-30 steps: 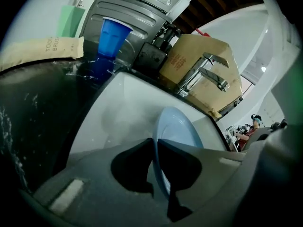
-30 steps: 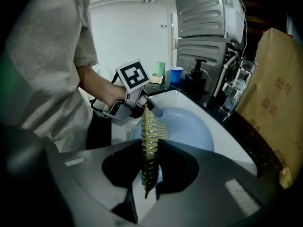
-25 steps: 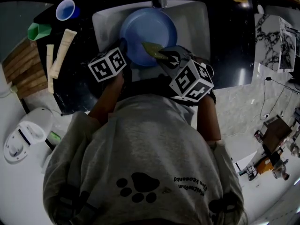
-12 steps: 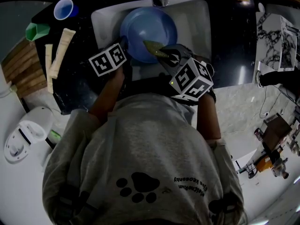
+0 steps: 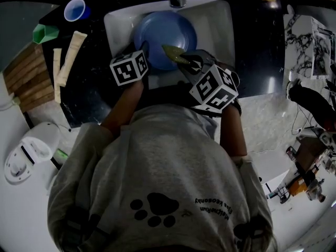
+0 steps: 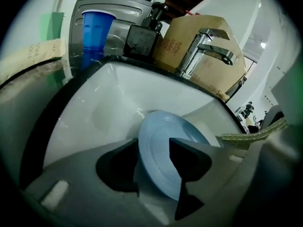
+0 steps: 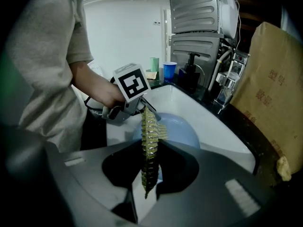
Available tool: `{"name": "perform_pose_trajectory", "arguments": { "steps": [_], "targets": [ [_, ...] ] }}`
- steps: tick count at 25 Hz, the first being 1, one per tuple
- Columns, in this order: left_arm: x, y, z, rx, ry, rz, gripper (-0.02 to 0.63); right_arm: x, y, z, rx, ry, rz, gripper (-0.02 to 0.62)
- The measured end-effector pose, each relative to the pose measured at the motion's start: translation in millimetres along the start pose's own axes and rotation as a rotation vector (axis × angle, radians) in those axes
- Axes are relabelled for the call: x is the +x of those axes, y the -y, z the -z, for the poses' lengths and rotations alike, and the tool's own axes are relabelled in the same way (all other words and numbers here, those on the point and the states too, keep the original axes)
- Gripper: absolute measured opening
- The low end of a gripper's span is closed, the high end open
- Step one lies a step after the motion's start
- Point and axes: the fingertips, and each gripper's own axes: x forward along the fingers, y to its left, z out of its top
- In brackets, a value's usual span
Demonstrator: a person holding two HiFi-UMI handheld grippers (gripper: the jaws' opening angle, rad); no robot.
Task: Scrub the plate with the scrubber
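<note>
Both forearms [image 5: 122, 109] bare below grey sleeves [image 5: 89, 140], stretched forward side by side, left claw [image 6: 154, 162] tipped steeply down – jaws just spread wide, rim of the plate [image 6: 161, 131] between them, not gripped – right claw [image 7: 150, 174] tipped down likewise, jaws pinched shut on the scrubber [image 7: 149, 136]

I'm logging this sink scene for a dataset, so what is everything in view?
plate: one, blue, in the sink
scrubber: one, yellow-green, over the plate
sink: one, white, under the faucet
faucet: one, chrome, behind the sink
cup: one, blue, left of the sink
soap dispenser: one, black, beside the faucet
paper bag: one, brown, by the faucet
left gripper: one, grey, jaws have just been opening, plate rim between them
right gripper: one, grey, shut on the scrubber
</note>
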Motion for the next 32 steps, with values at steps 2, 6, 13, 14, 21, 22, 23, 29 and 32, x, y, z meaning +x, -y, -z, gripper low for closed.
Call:
{"name": "perform_pose_trajectory", "arguments": {
  "steps": [2, 6, 13, 14, 21, 22, 23, 29, 32],
  "targets": [
    [-6, 1, -8, 0.038, 0.033, -0.013, 0.210, -3, 3, 0, 0.008, 0.003, 0.030, 0.072],
    [-26, 15, -38, 0.171, 0.151, -0.014, 0.209, -13, 12, -2, 0.019, 0.023, 0.130, 0.072],
    [-72, 60, -61, 0.333, 0.303, 0.081, 0.000, -38, 26, -13, 0.060, 0.104, 0.331, 0.072],
    [-79, 66, -62, 0.344, 0.321, 0.102, 0.000, -42, 27, -16, 0.068, 0.123, 0.355, 0.072],
    [-135, 96, -78, 0.370, 0.453, 0.160, 0.000, -75, 34, -33, 0.132, 0.265, 0.518, 0.073],
    [-144, 101, -81, 0.372, 0.474, 0.166, 0.000, -82, 35, -39, 0.136, 0.299, 0.543, 0.072],
    [-153, 105, -83, 0.376, 0.495, 0.171, 0.000, -90, 35, -44, 0.138, 0.333, 0.570, 0.072],
    [-204, 126, -99, 0.422, 0.633, 0.175, 0.000, -150, 29, -83, 0.154, 0.594, 0.715, 0.072],
    [-227, 134, -105, 0.442, 0.696, 0.168, -0.001, -179, 24, -97, 0.181, 0.717, 0.760, 0.072]
  ]
}}
